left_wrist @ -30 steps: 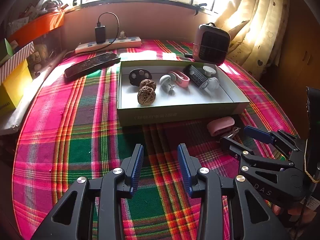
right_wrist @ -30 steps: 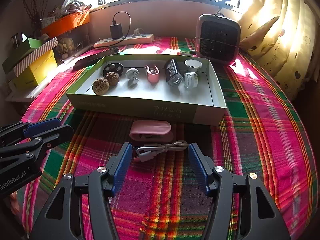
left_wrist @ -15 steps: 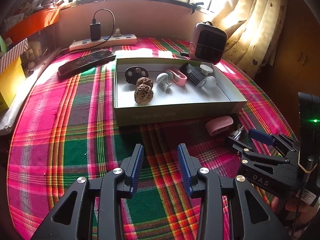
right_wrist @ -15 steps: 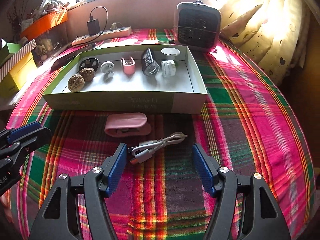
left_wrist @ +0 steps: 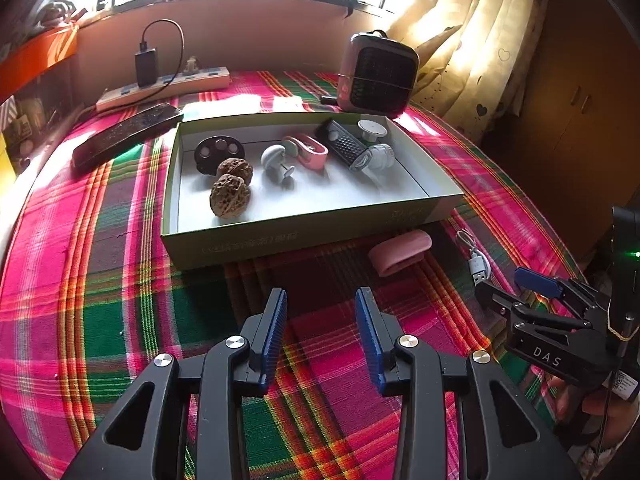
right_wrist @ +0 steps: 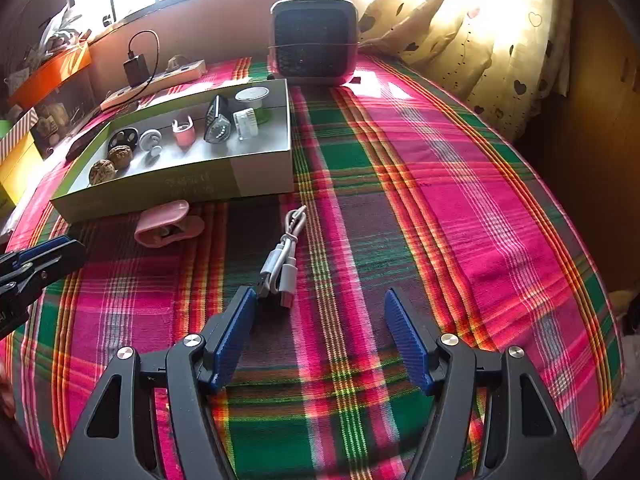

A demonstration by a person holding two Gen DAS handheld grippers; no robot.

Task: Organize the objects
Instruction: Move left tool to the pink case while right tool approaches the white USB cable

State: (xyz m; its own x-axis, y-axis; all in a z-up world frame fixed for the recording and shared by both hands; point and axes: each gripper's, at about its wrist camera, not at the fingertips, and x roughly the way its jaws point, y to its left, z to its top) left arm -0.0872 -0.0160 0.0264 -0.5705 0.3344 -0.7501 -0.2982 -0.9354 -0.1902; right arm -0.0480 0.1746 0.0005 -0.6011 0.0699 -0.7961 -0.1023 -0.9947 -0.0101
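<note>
A green shallow box on the plaid cloth holds two walnuts, a black disc, a white knob, a pink clip, a black grater-like piece and white caps. In front of the box lie a pink case and a coiled white USB cable. My left gripper is open and empty, hovering before the box. My right gripper is open and empty; its left finger is just beside the cable's plugs. It also shows in the left wrist view.
A small heater stands behind the box. A power strip with charger and a dark phone lie at back left. Yellow and orange boxes sit left. A curtain hangs at right, where the table edge curves away.
The right gripper has swung right and back, so the cable now lies off its left finger instead of between the fingers. The left gripper shifted slightly; the box looks closer.
</note>
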